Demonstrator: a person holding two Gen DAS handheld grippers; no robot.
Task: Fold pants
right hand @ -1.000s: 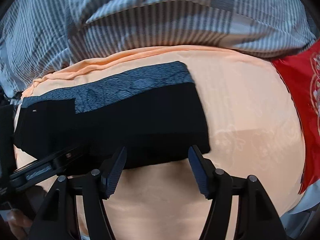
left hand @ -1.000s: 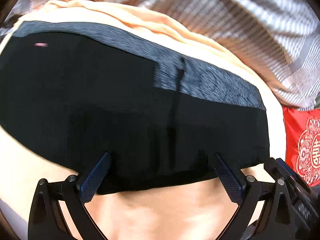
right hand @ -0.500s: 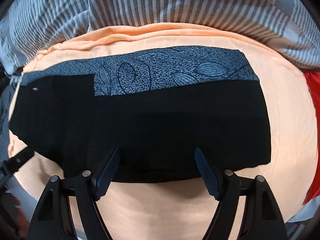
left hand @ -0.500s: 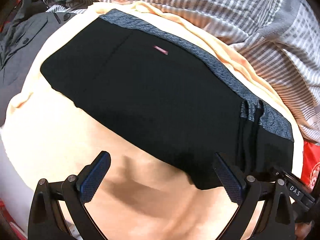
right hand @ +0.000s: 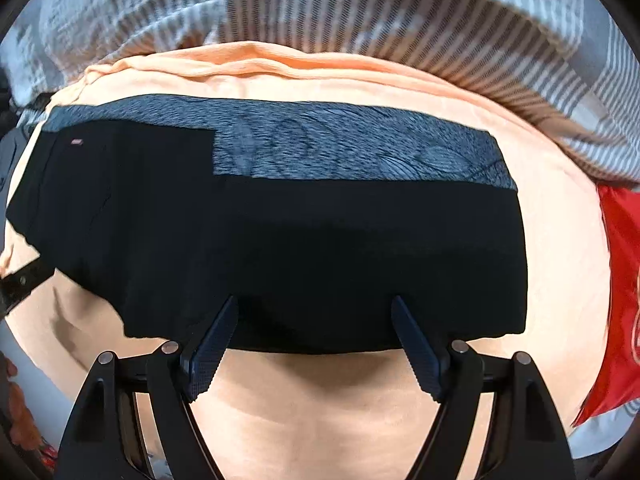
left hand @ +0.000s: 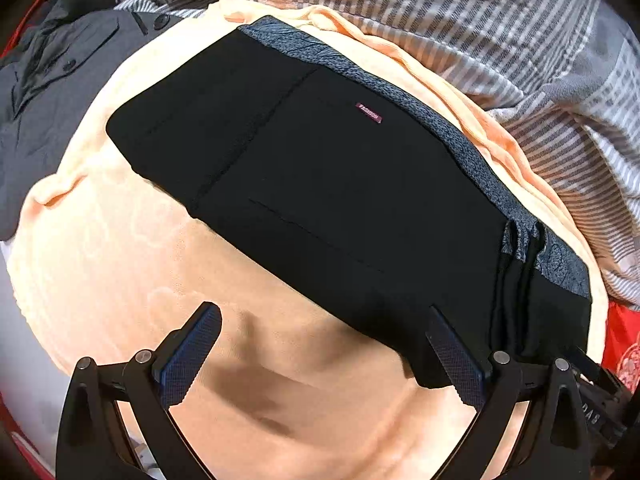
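I'm looking at the black pants (left hand: 320,184) lying flat on the peach blanket (left hand: 120,272), already folded lengthwise into 1 long band that is running from upper left to lower right in the left wrist view and filling the middle of the frame in the right wrist view. The grey patterned stripe (right hand: 340,148) is sitting along the far edge, and a small red label (left hand: 369,113) is showing near the top. I'm holding the left gripper (left hand: 324,352) spread wide and empty over the near edge, 1 finger over bare blanket, the other over the cloth. I'm keeping the right gripper (right hand: 314,340) released too, jaws wide, nothing pinched, tips hovering at the near hem. I'm judging the lengthwise fold done and the crosswise folds, end over end, left. Striped bedding (right hand: 400,12) is lying behind, a red cushion (right hand: 624,264) at right, dark clothes (left hand: 60,80) at upper left.
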